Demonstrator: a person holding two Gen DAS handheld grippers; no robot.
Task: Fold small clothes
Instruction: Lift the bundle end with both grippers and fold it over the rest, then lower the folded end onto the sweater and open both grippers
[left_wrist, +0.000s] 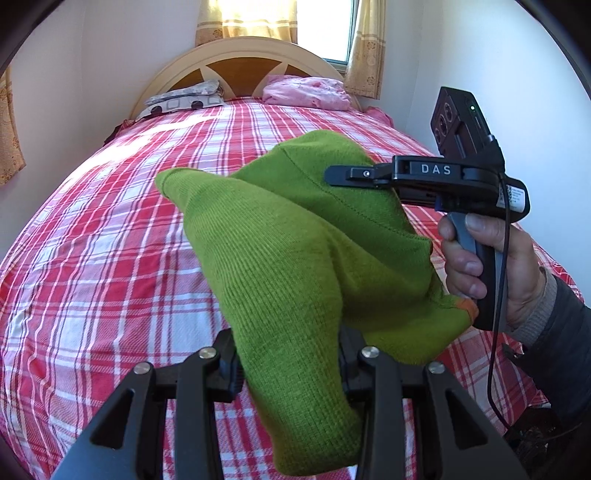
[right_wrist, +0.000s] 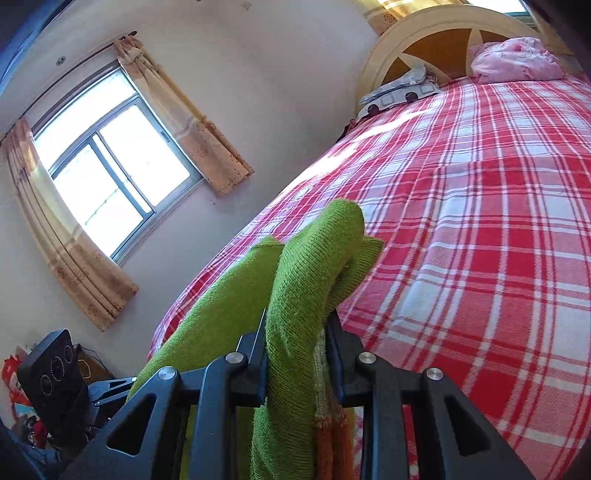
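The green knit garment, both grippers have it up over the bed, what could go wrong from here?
1. The green knit garment hangs bunched and twisted between the left gripper and the right gripper, so it may land creased on the plaid bedspread.
2. Each gripper pinches a thick wad, so layers could slip out unevenly.

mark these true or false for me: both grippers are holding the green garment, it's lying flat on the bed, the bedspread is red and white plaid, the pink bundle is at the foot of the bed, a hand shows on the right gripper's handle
1. Both the left gripper and the right gripper hold the green garment. True.
2. The garment lies flat on the bed. False: it hangs bunched between the grippers, lifted above the bedspread.
3. The bedspread is red and white plaid. True.
4. The pink bundle sits at the foot of the bed. False: it lies by the headboard.
5. A hand grips the right gripper's handle. True.
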